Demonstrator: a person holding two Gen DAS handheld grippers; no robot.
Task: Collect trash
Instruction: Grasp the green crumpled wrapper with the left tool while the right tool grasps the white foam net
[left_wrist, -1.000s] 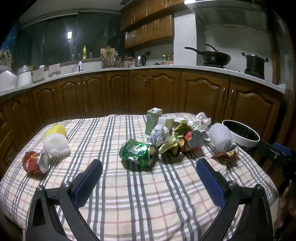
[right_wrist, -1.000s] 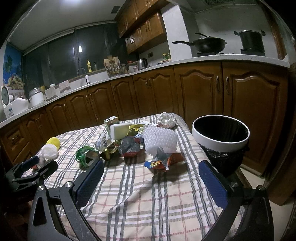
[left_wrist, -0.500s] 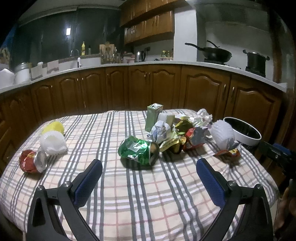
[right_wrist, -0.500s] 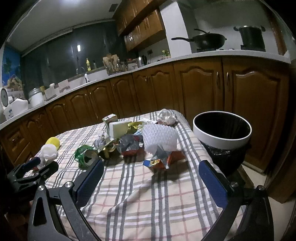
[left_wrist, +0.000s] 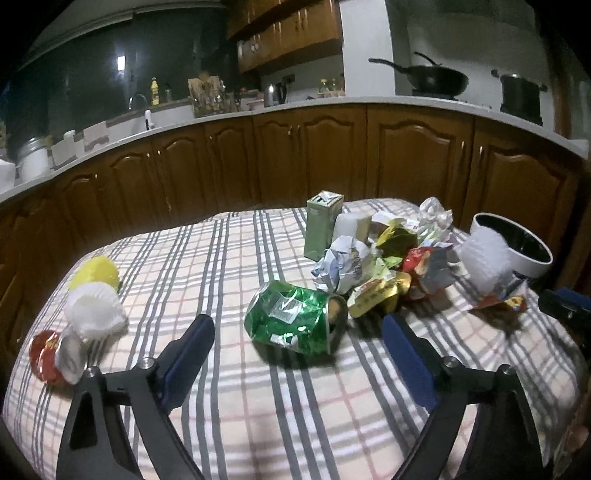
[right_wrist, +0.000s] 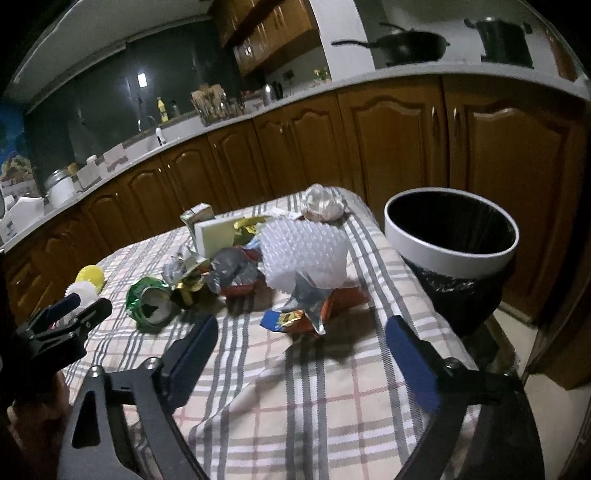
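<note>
Above the checked tablecloth (left_wrist: 221, 258), the left gripper (left_wrist: 297, 338) is hovering spread before a crushed green can (left_wrist: 295, 317); the right gripper (right_wrist: 301, 339) is gaping, empty, near a snack wrapper (right_wrist: 306, 306) beside the bin (right_wrist: 450, 254).

on the table (left_wrist: 295, 424) we see a can (left_wrist: 295, 317) nearest us, wrappers (left_wrist: 388, 266) heaped behind it, a carton (left_wrist: 321, 225) farthest; the bin (right_wrist: 450, 236) stands beside the table's right edge.

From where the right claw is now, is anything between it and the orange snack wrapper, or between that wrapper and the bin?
Nothing visible blocks the open right claw: bare tablecloth runs up to the orange snack wrapper. The white foam net rests on the wrapper's far end. The bin stands open past the table edge, with no trash between.
</note>
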